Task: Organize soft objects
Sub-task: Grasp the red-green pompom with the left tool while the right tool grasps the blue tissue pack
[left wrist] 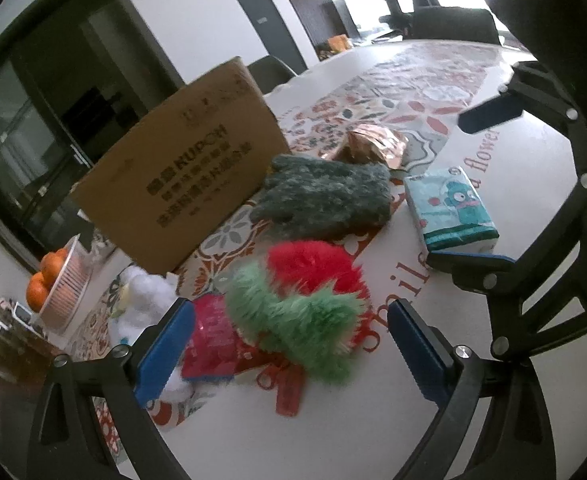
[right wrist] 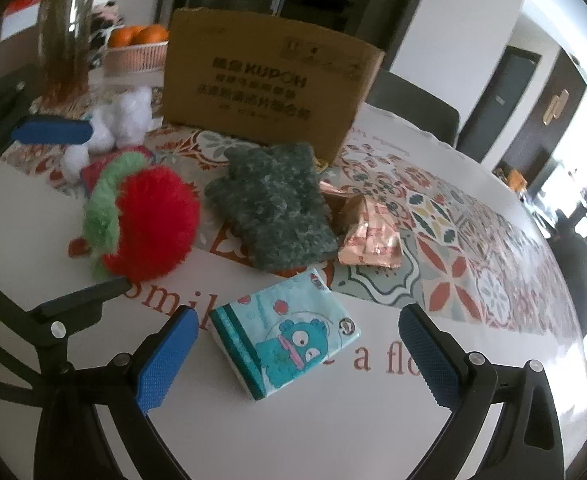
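A fluffy red and green toy (left wrist: 305, 300) lies on the table between the spread blue pads of my open left gripper (left wrist: 291, 350). A teal cartoon-printed tissue pack (right wrist: 289, 340) rests between the blue pads of my open right gripper (right wrist: 297, 362), which touches nothing. A dark green fuzzy glove (right wrist: 277, 208) lies behind both, in front of an upright cardboard box (right wrist: 269, 92). A white plush (left wrist: 141, 300) sits left of the box. In the left wrist view the right gripper (left wrist: 479, 188) straddles the tissue pack (left wrist: 453, 208).
A copper foil packet (right wrist: 369, 236) lies right of the glove. A red shiny packet (left wrist: 209, 340) sits by my left pad. A basket of oranges (right wrist: 137, 48) and a glass vase (right wrist: 65, 28) stand at the back left. The patterned tablecloth (right wrist: 473, 240) runs away to the right.
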`<state>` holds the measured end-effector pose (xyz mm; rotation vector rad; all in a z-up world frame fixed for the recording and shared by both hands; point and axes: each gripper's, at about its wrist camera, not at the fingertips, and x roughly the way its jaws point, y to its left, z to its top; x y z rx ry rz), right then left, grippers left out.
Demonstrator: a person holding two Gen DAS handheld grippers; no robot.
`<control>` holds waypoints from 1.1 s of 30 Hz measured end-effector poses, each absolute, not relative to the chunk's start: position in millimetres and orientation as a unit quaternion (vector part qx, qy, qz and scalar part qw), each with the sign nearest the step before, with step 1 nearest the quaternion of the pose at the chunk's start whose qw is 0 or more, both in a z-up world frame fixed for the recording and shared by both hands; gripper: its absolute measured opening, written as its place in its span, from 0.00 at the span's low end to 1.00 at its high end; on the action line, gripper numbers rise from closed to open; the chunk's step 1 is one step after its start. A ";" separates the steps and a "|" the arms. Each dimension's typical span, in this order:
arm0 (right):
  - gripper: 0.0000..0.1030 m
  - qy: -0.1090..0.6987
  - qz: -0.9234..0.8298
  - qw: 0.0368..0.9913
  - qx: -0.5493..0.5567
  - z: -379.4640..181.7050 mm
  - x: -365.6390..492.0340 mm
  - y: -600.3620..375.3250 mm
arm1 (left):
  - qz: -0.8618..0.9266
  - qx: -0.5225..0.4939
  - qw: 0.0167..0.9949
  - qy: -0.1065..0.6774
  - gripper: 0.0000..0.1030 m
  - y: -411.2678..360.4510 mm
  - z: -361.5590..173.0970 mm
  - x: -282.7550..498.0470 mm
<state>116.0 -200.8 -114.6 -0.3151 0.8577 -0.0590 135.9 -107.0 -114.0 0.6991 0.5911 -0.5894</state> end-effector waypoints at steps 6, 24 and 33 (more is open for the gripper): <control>0.99 0.428 -0.007 0.890 -0.158 -123.6 127.8 -206.2 | -0.301 0.342 0.842 0.290 0.92 -115.5 -121.2 142.8; 0.83 0.462 0.028 0.882 -0.087 -139.3 148.8 -219.5 | -0.349 0.318 0.808 0.352 0.65 -121.7 -135.2 180.5; 0.80 0.464 0.015 0.885 -0.030 -138.5 145.3 -229.4 | -0.330 0.223 0.826 0.400 0.49 -115.5 -138.3 191.9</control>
